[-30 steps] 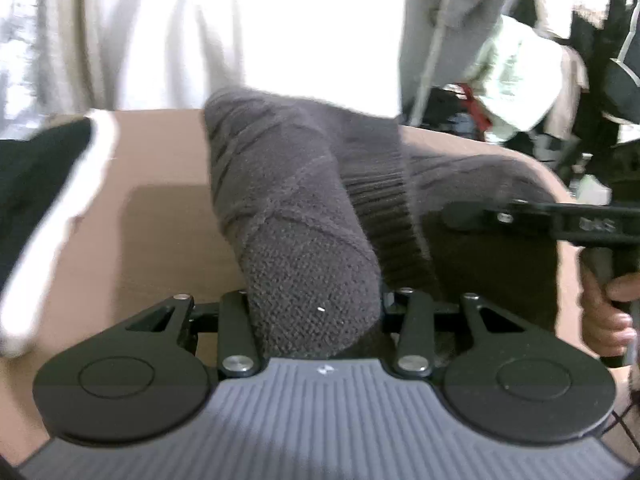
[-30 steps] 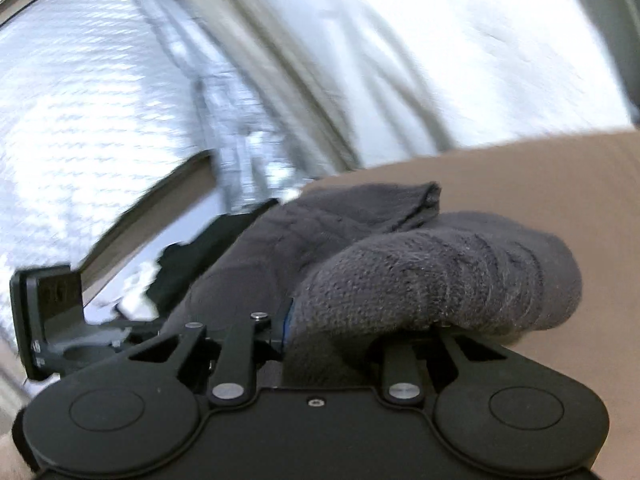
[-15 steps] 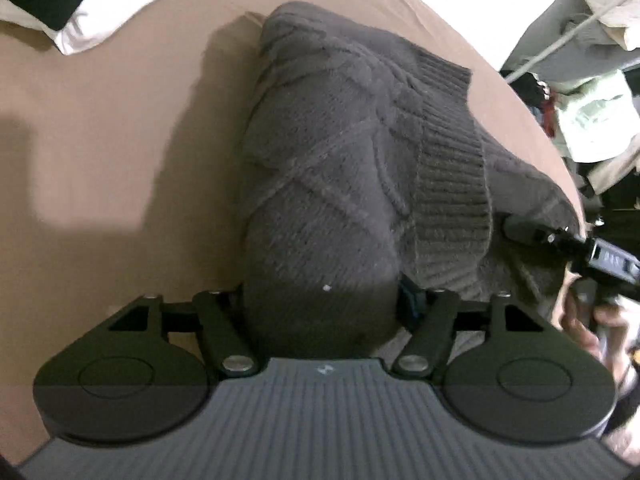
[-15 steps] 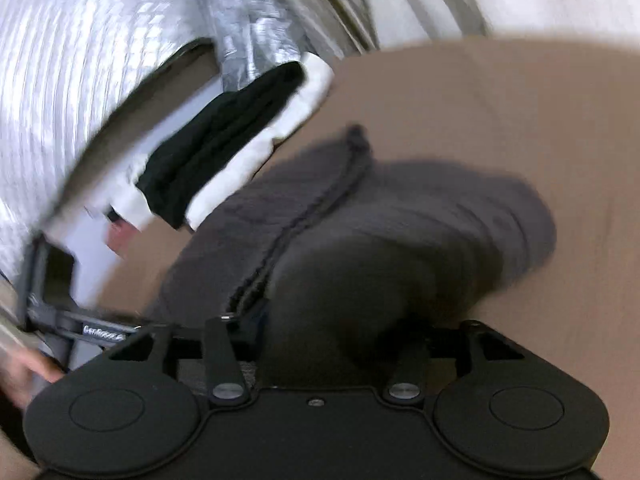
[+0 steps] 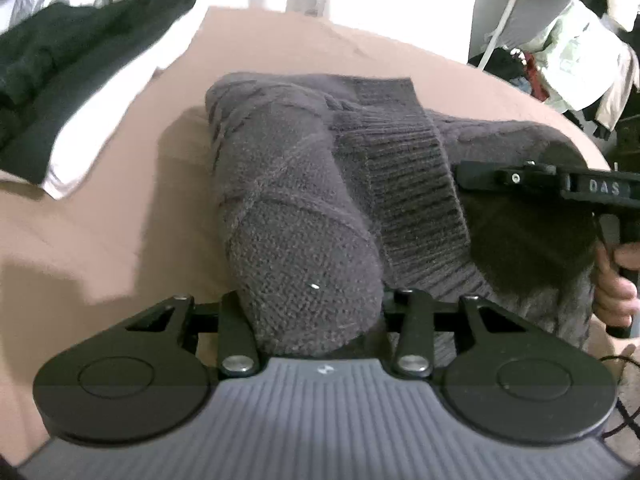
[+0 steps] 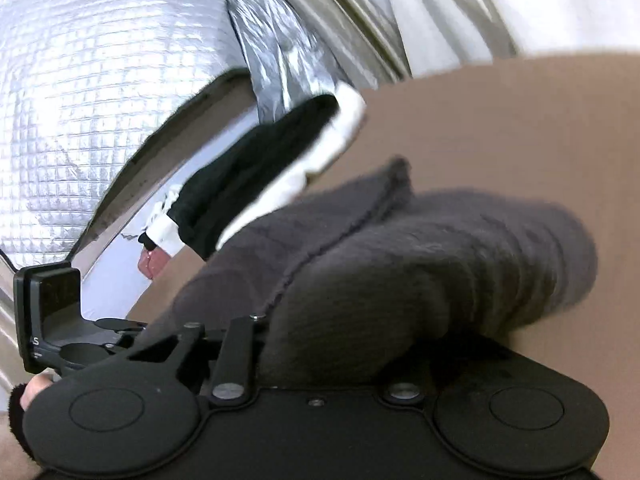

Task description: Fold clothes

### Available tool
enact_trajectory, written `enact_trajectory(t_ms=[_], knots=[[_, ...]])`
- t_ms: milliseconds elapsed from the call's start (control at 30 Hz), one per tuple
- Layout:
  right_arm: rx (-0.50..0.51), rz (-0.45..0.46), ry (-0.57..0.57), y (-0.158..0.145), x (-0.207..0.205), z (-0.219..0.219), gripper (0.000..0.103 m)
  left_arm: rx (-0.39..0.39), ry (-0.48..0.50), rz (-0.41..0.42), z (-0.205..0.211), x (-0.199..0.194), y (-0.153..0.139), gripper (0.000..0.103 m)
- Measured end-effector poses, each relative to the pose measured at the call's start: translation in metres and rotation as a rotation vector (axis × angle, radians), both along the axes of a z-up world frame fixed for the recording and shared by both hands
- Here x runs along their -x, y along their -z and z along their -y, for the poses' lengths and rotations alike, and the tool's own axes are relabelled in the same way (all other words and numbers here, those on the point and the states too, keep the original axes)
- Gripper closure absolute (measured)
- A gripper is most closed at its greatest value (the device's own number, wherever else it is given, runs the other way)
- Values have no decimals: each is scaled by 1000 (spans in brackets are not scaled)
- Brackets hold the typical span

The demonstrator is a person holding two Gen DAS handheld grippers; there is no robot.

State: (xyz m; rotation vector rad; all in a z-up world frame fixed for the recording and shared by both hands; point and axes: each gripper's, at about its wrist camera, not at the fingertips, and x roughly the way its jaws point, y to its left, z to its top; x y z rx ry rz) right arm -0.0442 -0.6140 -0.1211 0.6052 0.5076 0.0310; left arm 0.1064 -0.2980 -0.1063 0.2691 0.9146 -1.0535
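A dark grey knitted sweater [image 5: 304, 200] lies folded in a thick bundle on the brown bed cover [image 5: 100, 220]. Its near fold bulges up between the jaws of my left gripper [image 5: 316, 304], which are closing on it and whose fingertips are buried in the knit. In the right wrist view the same sweater [image 6: 400, 260] fills the jaws of my right gripper [image 6: 332, 352], also closing on a thick fold. The right gripper's body [image 5: 560, 184] shows at the sweater's right end with a hand below it. The left gripper's body [image 6: 48, 320] shows at the far left.
A folded stack of black and white clothes [image 5: 60, 92] rests on the cover to the left, [image 6: 256, 184] beyond the sweater. Hanging clothes and a rack [image 5: 580, 40] crowd the right. Silver quilted foil [image 6: 80, 100] and a white curtain [image 6: 500, 8] stand behind the bed.
Both grippers have come down toward the brown cover with the sweater still between their jaws. The black and white stack has swung into the upper left of the left wrist view.
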Motion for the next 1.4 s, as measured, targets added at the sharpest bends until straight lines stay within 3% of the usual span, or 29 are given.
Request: enact_trajectory(t_ms=[133,333,367,567,667,733,800,833,867,967,1000,1100,1233,1400], knots=[[136,55,7,-43,16,-37,74,42,-18,53,-18,13,-33,64],[226,128,-3,-105,7,-73,75,72,-50,276,-66,8,-81,64],[250,131,-23,-115,-2,-79,75,59,-65,279,-74,-3,-90,64],[324,174,-134,-160,-106,-63,75,-16,-122,334,-108,-105,-170,64],[307,207,-151,-187,-177,-50,75,-42,-158,314,-97,-189,-208,63],[290,230,-136,-200,-223,-37,75,-91,-166,365,-79,-240,-220,56],[303,224,-75,-194,-274,-9,68,-169,-207,411,-55,-291,-212,46],[280,196,-45,-180,-301,10,50,-205,-229,412,-44,-315,-199,44],[238,138,-23,-159,-326,30,39,-247,-249,411,-34,-337,-181,44],[69,-76,42,-79,-370,64,36,-358,-282,374,-12,-375,-114,45],[16,-60,49,-59,-363,67,36,-371,-289,382,-7,-378,-93,45],[-106,37,38,-17,-335,74,36,-283,-321,418,-16,-372,-74,44],[-96,79,-39,-20,-312,66,36,-171,-333,410,-38,-367,-76,41],[-226,25,-184,-25,-301,48,36,-68,-312,402,-64,-354,-82,41]])
